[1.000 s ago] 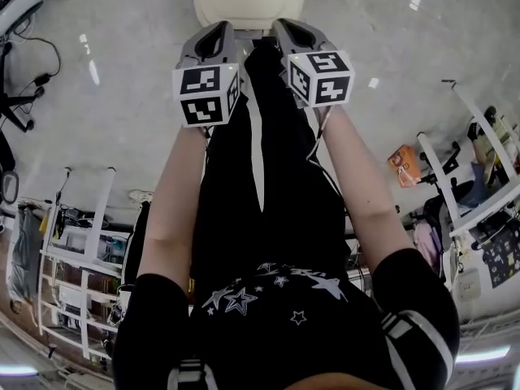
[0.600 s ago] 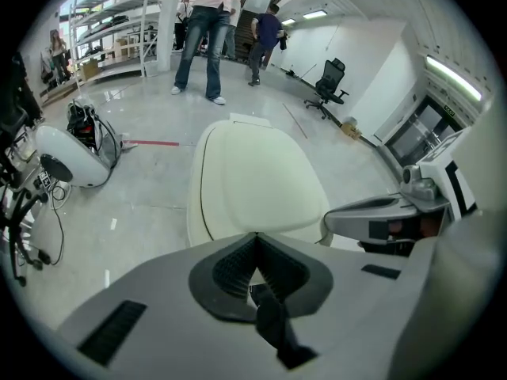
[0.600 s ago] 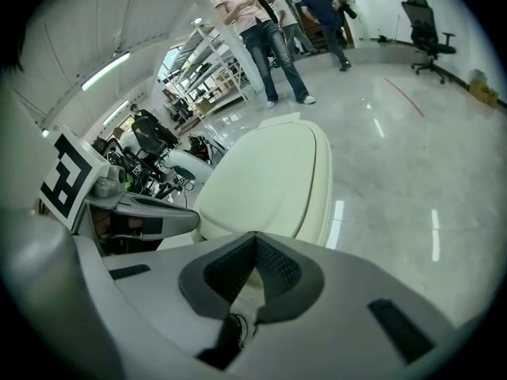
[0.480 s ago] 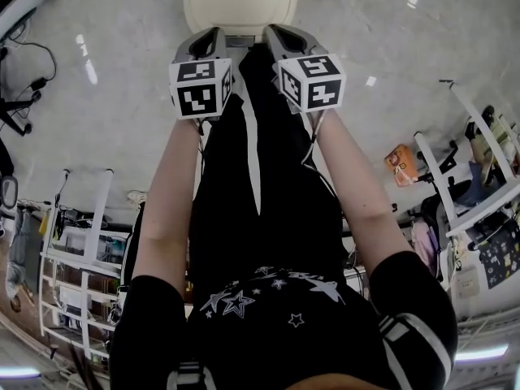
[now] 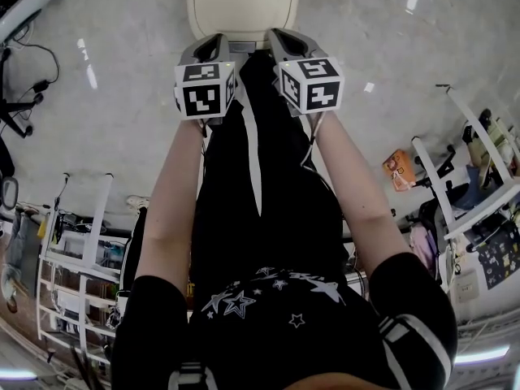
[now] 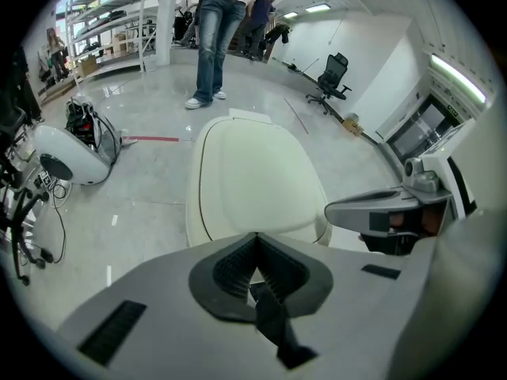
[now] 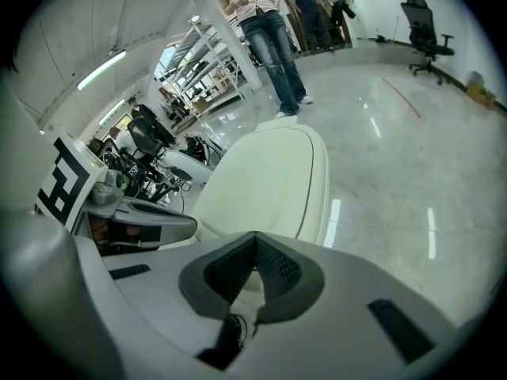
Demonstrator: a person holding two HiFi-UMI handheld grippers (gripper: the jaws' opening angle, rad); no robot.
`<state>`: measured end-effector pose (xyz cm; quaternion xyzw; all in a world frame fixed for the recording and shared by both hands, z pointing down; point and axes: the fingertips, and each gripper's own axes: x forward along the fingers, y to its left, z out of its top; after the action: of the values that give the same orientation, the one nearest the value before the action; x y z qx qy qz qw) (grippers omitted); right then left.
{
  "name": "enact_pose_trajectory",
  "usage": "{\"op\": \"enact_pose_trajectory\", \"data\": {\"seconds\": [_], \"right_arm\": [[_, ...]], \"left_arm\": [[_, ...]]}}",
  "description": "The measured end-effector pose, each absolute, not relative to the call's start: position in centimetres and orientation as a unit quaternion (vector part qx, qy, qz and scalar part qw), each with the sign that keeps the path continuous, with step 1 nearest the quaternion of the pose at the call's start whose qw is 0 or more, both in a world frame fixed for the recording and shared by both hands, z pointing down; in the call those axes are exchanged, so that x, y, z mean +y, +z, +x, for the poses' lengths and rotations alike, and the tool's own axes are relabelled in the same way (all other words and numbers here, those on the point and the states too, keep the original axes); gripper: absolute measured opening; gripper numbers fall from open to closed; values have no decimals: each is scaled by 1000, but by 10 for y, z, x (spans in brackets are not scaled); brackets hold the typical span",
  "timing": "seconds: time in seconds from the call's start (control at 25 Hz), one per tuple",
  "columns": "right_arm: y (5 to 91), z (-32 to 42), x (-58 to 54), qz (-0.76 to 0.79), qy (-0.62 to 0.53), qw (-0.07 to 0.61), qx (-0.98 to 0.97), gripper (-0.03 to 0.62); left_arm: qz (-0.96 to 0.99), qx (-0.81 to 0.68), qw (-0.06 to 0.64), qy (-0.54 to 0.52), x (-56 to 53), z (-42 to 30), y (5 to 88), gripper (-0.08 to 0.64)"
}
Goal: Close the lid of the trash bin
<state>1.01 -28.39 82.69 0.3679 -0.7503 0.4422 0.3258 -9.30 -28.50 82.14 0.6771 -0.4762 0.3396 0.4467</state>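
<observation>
Left gripper (image 5: 213,41) and right gripper (image 5: 280,36), jaws pressed together, empty, sit side by side at the near edge of the trash bin lid (image 5: 244,2); floor (image 5: 114,80) lies open left and right.

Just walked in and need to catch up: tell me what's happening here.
A person holds a gripper in each hand, side by side over the near edge of the cream trash bin lid. The left gripper and right gripper are both shut on nothing. The lid looks flat down; whether they touch it is unclear.
</observation>
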Motion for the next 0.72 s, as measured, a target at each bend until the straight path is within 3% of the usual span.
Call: {"op": "enact_pose_trajectory", "data": {"seconds": [0.32,0.72], "right_arm": [[782,1,-308,381,410,307,-770,-5],[682,-15,-305,407,372,280,-786,-5]], "left_arm": [[702,-486,425,302,-302,-94,777,11],[747,-499,374,230,-312,-105,662,11]]}}
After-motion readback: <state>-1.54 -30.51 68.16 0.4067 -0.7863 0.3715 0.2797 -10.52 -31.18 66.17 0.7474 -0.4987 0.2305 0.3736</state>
